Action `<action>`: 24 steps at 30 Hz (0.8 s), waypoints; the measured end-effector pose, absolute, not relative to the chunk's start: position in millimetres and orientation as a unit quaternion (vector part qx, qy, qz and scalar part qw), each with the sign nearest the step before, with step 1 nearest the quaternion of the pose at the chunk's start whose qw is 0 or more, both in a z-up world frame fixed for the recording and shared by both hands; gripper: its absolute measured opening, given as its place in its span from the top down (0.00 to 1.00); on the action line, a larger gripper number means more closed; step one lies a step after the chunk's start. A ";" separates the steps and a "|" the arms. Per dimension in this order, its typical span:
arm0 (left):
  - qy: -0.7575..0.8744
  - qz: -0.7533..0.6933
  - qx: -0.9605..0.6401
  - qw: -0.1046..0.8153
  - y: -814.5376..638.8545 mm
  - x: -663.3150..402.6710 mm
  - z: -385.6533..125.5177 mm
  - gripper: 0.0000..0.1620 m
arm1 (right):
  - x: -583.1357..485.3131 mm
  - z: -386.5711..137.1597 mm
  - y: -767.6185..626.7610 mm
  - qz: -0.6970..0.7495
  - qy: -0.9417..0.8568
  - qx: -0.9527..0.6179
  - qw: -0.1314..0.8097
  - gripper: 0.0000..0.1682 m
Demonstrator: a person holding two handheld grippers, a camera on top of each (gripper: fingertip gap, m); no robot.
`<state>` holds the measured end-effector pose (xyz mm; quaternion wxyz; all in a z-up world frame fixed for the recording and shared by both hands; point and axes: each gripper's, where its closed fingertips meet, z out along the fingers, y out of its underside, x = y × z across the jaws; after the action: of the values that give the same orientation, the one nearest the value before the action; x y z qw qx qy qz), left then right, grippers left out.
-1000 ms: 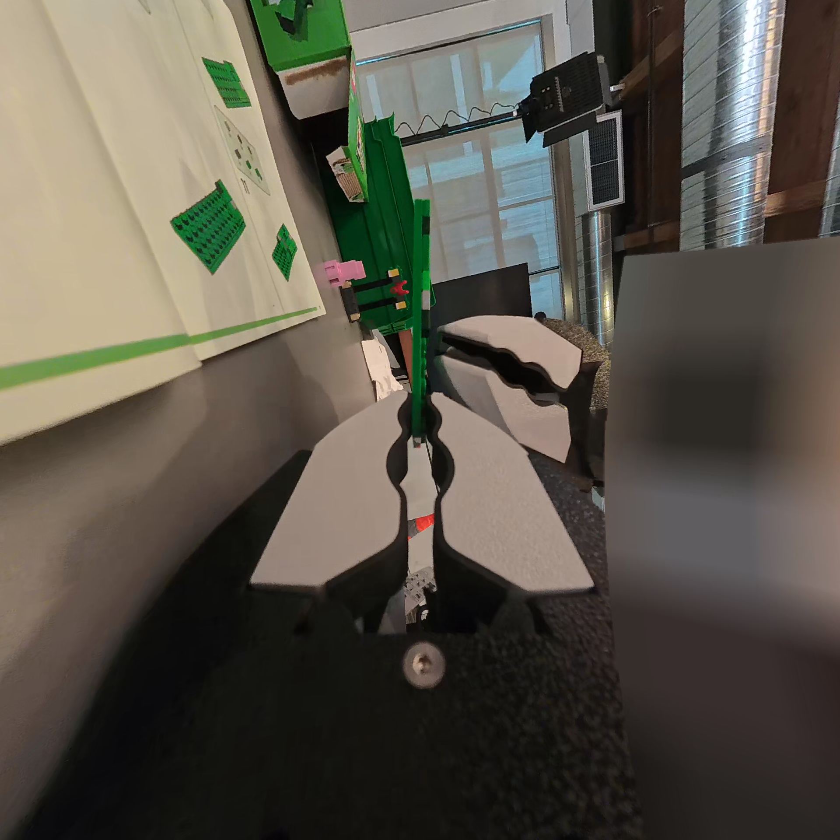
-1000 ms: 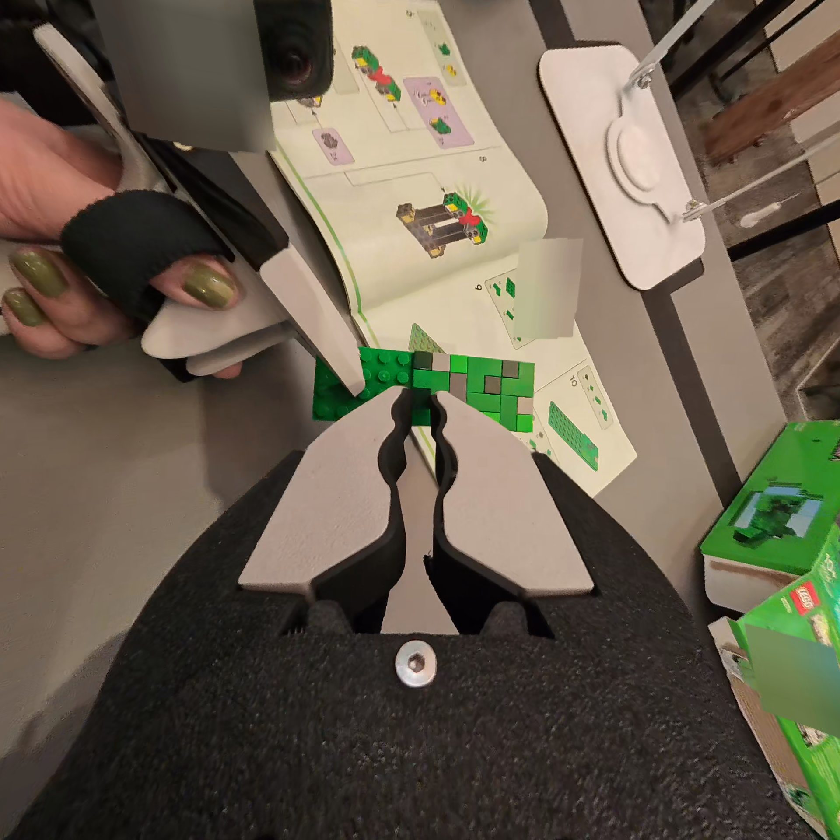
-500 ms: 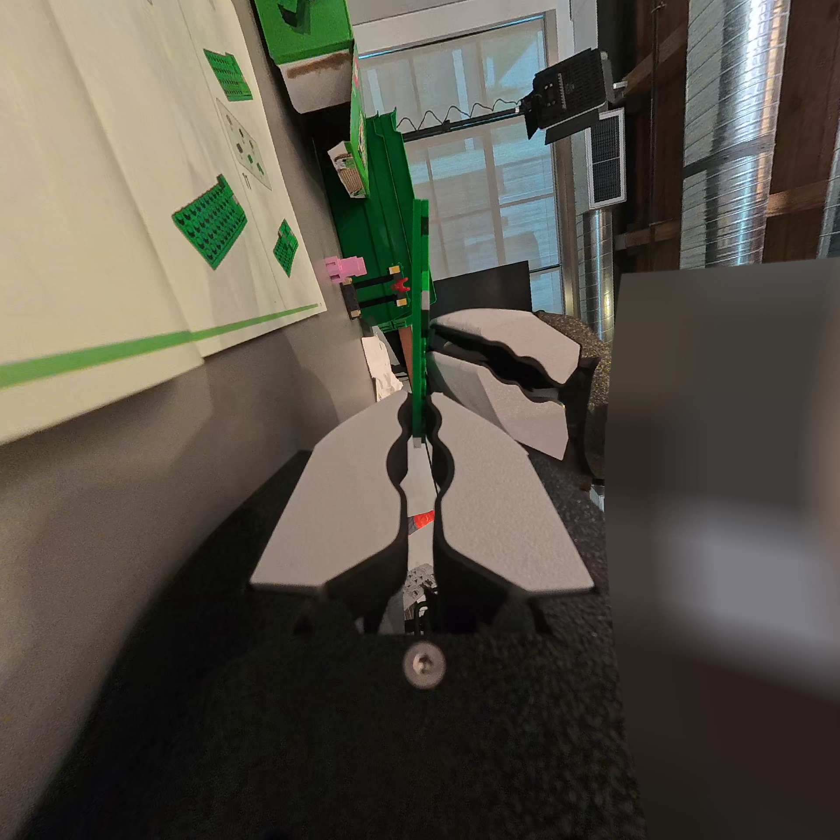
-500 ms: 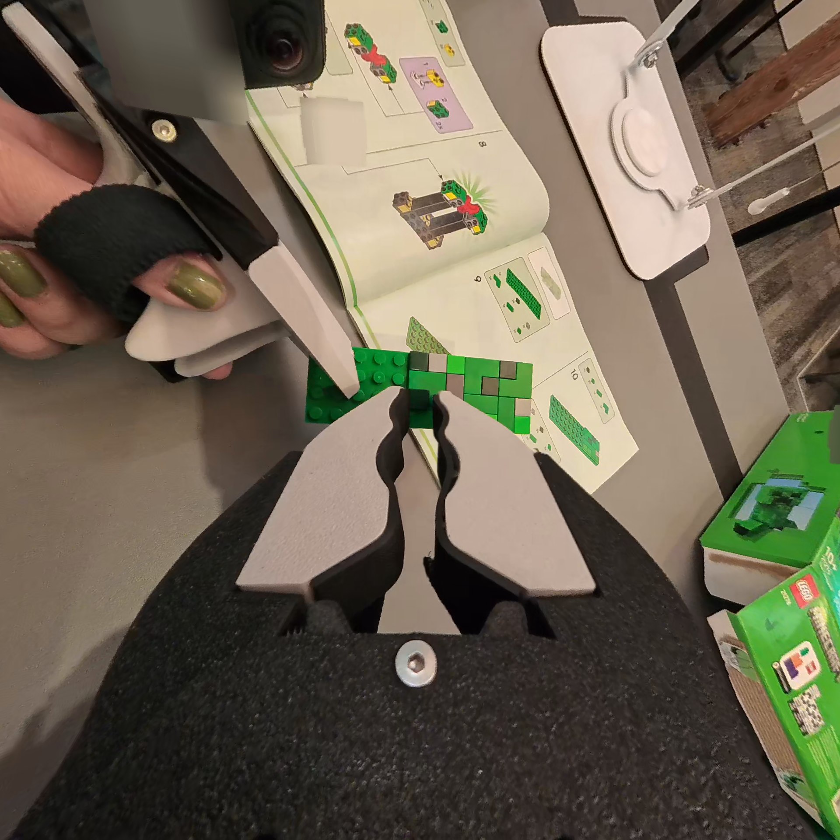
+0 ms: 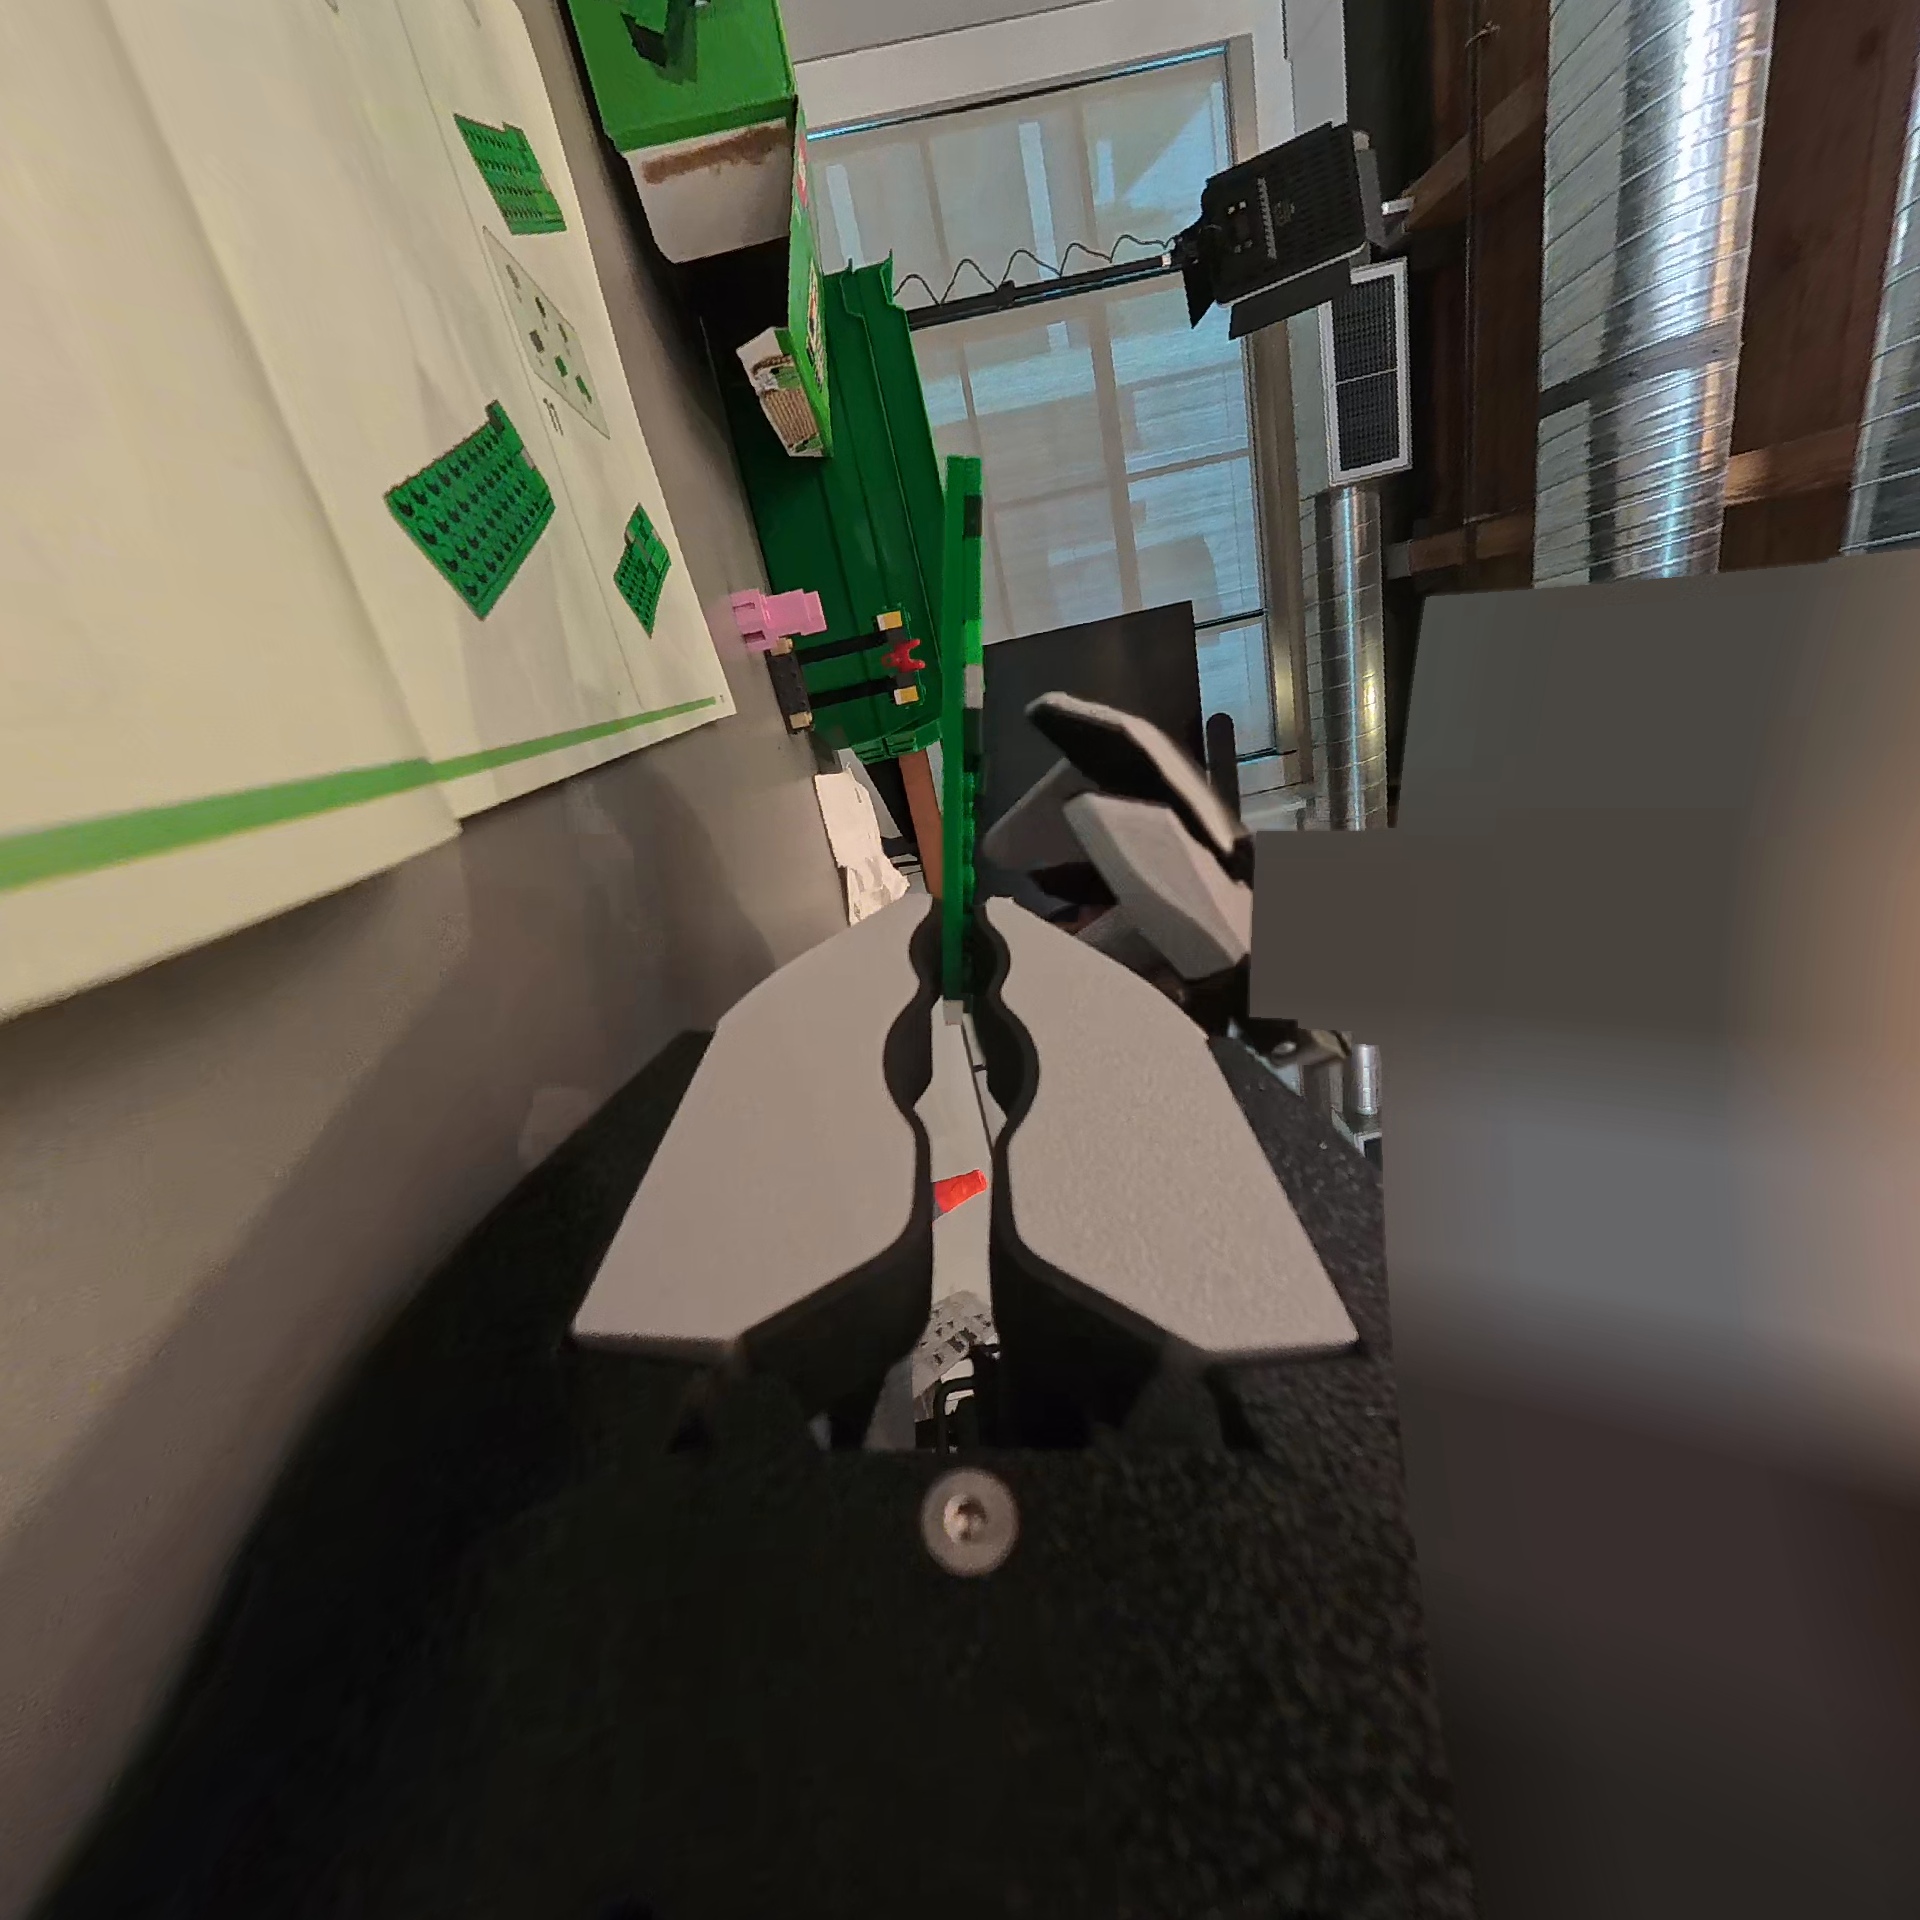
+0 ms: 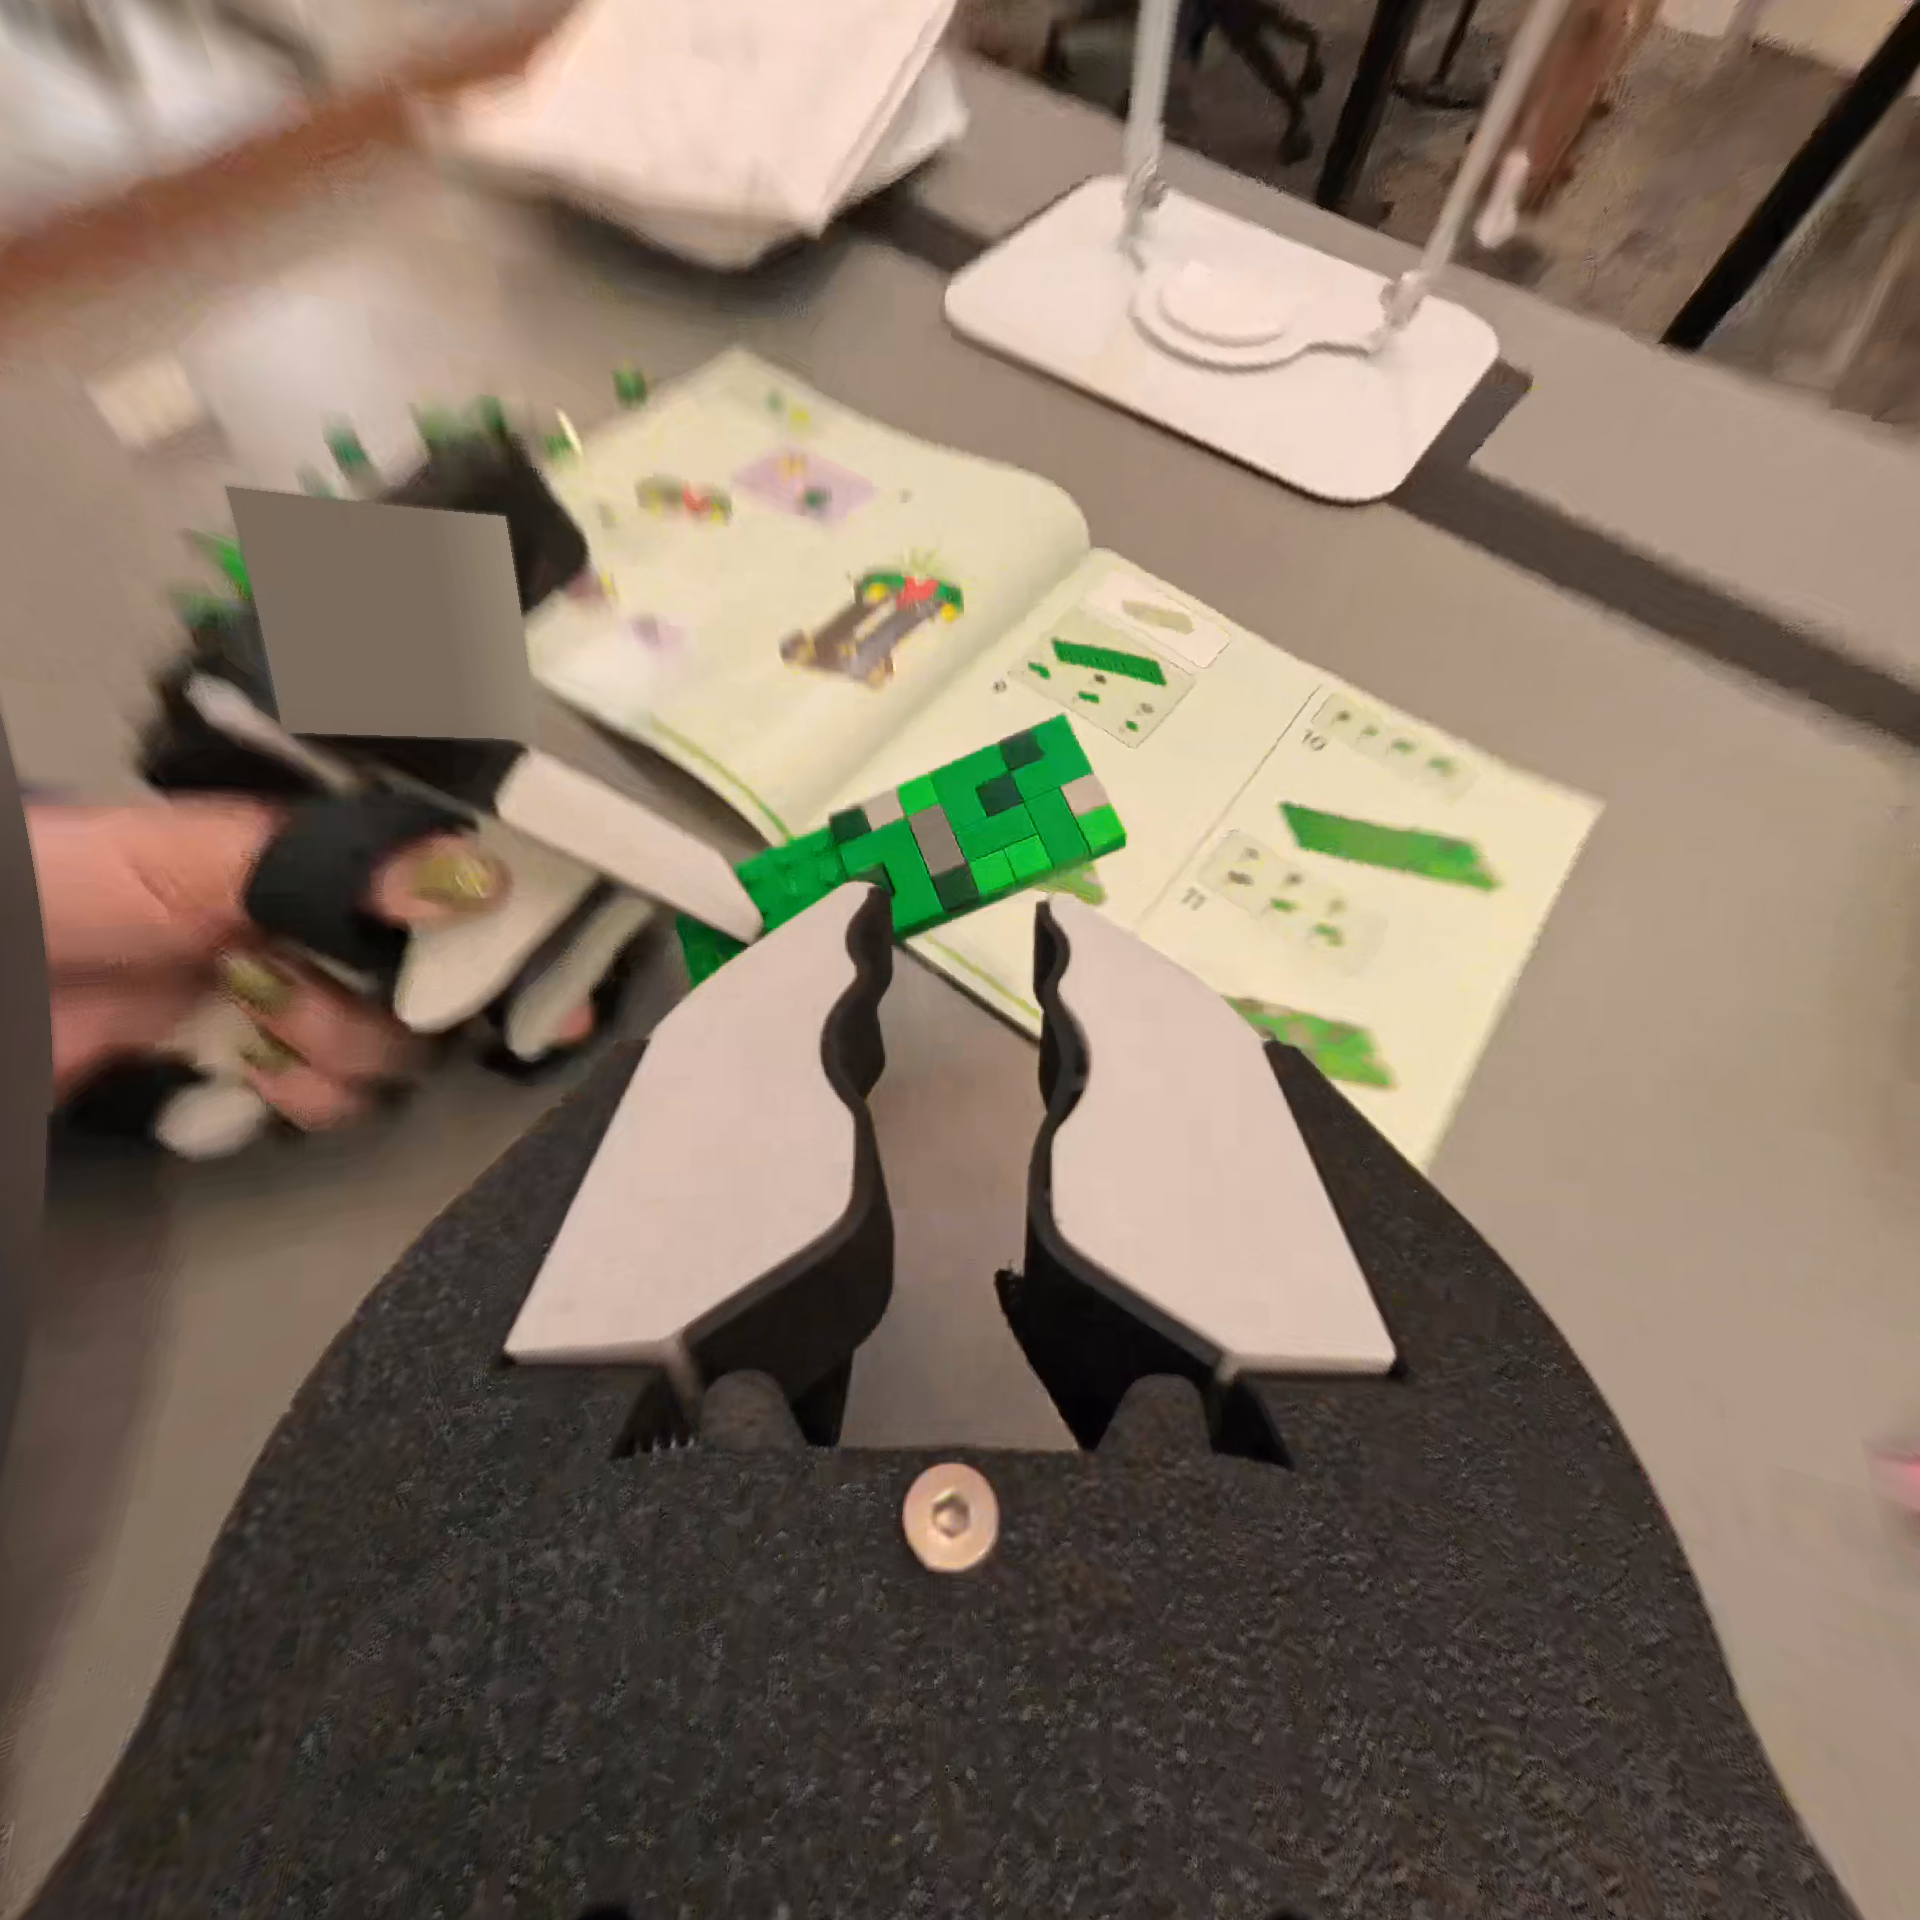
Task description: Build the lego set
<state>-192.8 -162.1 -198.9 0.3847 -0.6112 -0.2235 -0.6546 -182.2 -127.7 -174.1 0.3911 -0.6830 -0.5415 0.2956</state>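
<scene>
The green plate (image 6: 935, 842) with little blocks on it is thin, light and stiff, held up above the open booklet (image 6: 1039, 665). The left claw (image 5: 961, 935) pinches its near-left end, a good bare edge to hold. The right claw (image 6: 956, 914) is spread now; before, it was pressed together at the plate.

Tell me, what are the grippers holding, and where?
Left gripper pinches the green plate by its bare studded end. Right gripper is open, holding nothing.
</scene>
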 end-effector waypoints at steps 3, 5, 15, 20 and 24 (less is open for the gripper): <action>-0.223 -0.661 -0.604 0.386 -162.5 -193.5 -196.9 0.98 | -182.4 -179.0 -128.3 0.456 -0.395 -0.726 0.330 0.80; -0.218 -0.666 -0.600 0.387 -163.5 -193.0 -194.9 0.98 | -186.7 -183.8 -137.1 0.548 -0.324 -0.727 0.258 0.80; -0.207 -0.671 -0.597 0.387 -165.1 -191.1 -192.6 0.98 | -200.1 -183.7 -148.0 0.661 -0.233 -0.693 0.172 0.89; -0.204 -0.671 -0.597 0.389 -165.6 -190.6 -191.8 0.98 | -200.0 -185.7 -146.8 0.657 -0.233 -0.696 0.172 0.93; -0.199 -0.669 -0.600 0.393 -166.0 -189.7 -191.4 0.98 | -199.3 -185.0 -147.5 0.663 -0.227 -0.694 0.167 0.94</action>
<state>-189.7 -166.0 -191.4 0.3926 -0.5995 -0.1986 -0.6686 -199.3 -147.5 -185.0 0.1668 -0.6939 -0.2273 0.6626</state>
